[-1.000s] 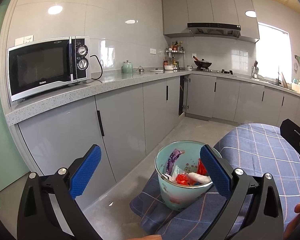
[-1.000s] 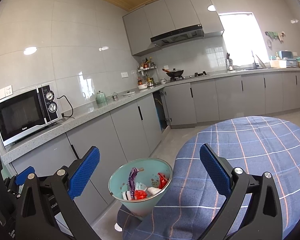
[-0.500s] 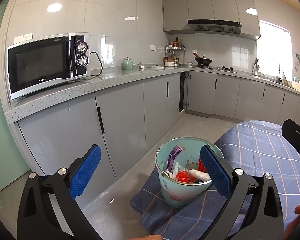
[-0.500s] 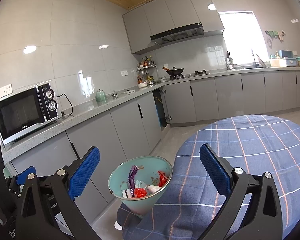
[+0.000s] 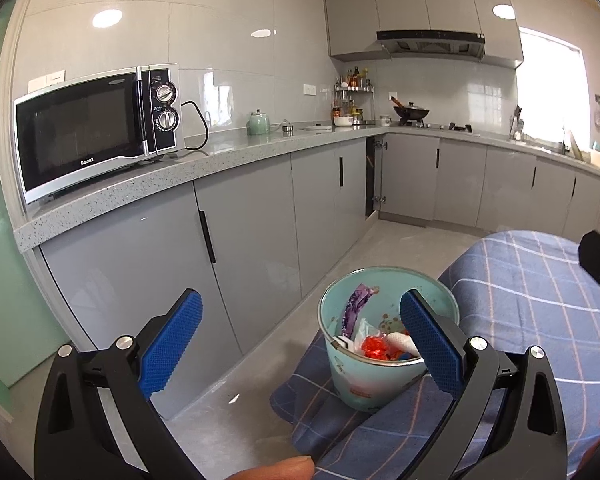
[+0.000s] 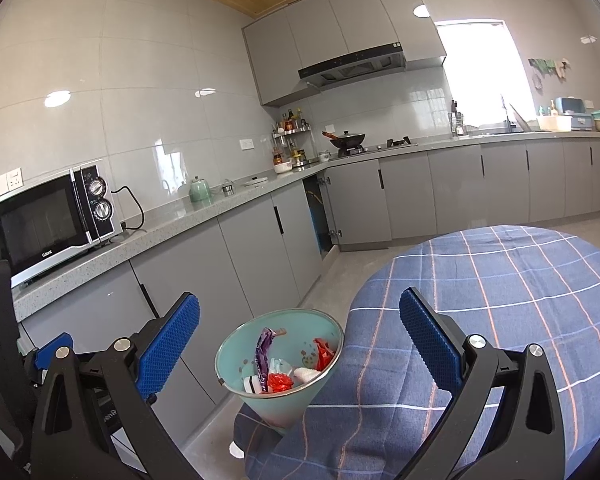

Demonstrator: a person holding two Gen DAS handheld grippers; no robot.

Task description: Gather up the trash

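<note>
closest to us, our left gripper (image 5: 300,342) and our right gripper (image 6: 298,342) both hang with their blue pads spread wide and nothing between them. just past them sits the small teal bin (image 6: 279,368), perched at the very edge of the table on the blue checked cloth (image 6: 480,300), already holding a purple wrapper (image 5: 354,310), something red and crinkly (image 5: 374,347) and a white wad (image 5: 400,342). here is where we judge trouble lies: the bin stands right where the cloth folds down over the edge, so a nudge from either pad, or a tug on the cloth, could tip it to the grey floor (image 5: 400,236) and spill what it holds. the wrapper stands tall against the bin wall and looks light enough to flick out if we brush it. the rest of the tabletop looks bare, so we see no loose trash left to gather there. farther off, the counter with the microwave (image 5: 96,130) is well apart and no hazard.
</note>
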